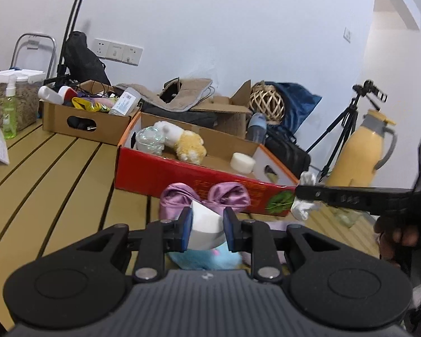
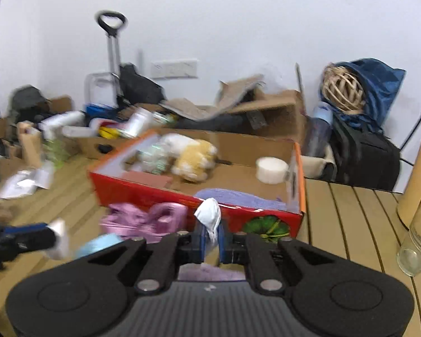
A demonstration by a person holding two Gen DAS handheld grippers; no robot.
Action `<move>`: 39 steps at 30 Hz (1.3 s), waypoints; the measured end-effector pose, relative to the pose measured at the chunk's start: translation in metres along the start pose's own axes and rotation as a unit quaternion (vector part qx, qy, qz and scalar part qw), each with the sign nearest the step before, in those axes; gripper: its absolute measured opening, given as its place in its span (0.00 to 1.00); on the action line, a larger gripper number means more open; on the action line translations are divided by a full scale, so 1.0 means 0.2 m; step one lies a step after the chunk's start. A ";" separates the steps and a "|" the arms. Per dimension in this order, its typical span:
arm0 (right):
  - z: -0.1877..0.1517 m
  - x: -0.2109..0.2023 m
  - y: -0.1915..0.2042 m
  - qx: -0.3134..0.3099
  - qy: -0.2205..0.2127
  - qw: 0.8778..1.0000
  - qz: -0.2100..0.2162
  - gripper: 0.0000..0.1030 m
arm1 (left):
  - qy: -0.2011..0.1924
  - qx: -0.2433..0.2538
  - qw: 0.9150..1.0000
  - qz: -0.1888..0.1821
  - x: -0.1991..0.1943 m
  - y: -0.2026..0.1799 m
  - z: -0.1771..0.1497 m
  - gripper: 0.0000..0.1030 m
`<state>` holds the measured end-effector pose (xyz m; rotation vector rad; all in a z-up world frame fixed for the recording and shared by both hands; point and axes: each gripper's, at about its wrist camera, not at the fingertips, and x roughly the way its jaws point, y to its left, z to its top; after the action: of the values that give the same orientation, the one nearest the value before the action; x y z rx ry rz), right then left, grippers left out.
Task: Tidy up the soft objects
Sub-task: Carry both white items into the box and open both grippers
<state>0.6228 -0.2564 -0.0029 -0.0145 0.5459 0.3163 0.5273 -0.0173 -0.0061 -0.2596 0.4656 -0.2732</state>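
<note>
Nearest the left wrist camera, the left gripper (image 1: 206,229) has its blue pads pressed against the two sides of a white soft piece (image 1: 205,224), jaws only a little apart and closed on it. Just under the piece lies a light blue plush (image 1: 207,259) on the slatted wooden table (image 1: 56,174), and right behind it a purple satin bow (image 1: 205,196) rests against the front wall of the red cardboard box (image 1: 182,177).

From the right wrist camera, the right gripper (image 2: 212,238) is nearly closed, its pads pinching a crumpled white cloth (image 2: 209,214) that sticks up above the fingertips. In the left view the same gripper reaches in from the right edge, white cloth bunched at its tip, with part of a hand (image 1: 395,233) beneath it. Both grippers sit in front of the red box, outside it.

Inside the box lie a yellow and white plush toy (image 1: 182,143), a clear plastic bundle (image 1: 150,140) touching it, a white round pad (image 1: 242,163) near the right end wall, and, seen from the right camera, a lilac towel (image 2: 238,196) along the front wall.

Farther off stand a brown cardboard box (image 1: 84,118) full of bottles and packets, a green spray bottle (image 1: 8,112), a yellow thermos jug (image 1: 362,148), a camera tripod (image 1: 348,123), a woven rattan ball (image 1: 266,102) and an empty glass (image 2: 418,238) on the table at the right.
</note>
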 end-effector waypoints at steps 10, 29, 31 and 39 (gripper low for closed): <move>-0.14 -0.43 0.05 0.027 -0.050 0.997 0.045 0.08 | -0.018 0.027 0.999 -0.017 -0.17 -0.16 0.00 0.24; 0.66 0.99 0.15 0.000 0.056 0.995 0.087 0.15 | 0.073 0.032 0.996 0.047 1.05 0.39 0.71 0.41; 0.68 1.12 0.16 0.005 0.071 0.994 0.088 0.26 | 0.062 0.030 0.997 0.045 1.06 0.43 0.69 0.59; 0.69 1.13 0.17 0.013 0.072 0.995 0.075 0.44 | 0.014 0.005 0.999 0.042 0.90 0.50 0.77 0.74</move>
<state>0.8644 -0.1452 0.0014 0.0284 0.6951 0.4569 0.7748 0.0459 0.0229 -0.2256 0.5006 -0.1971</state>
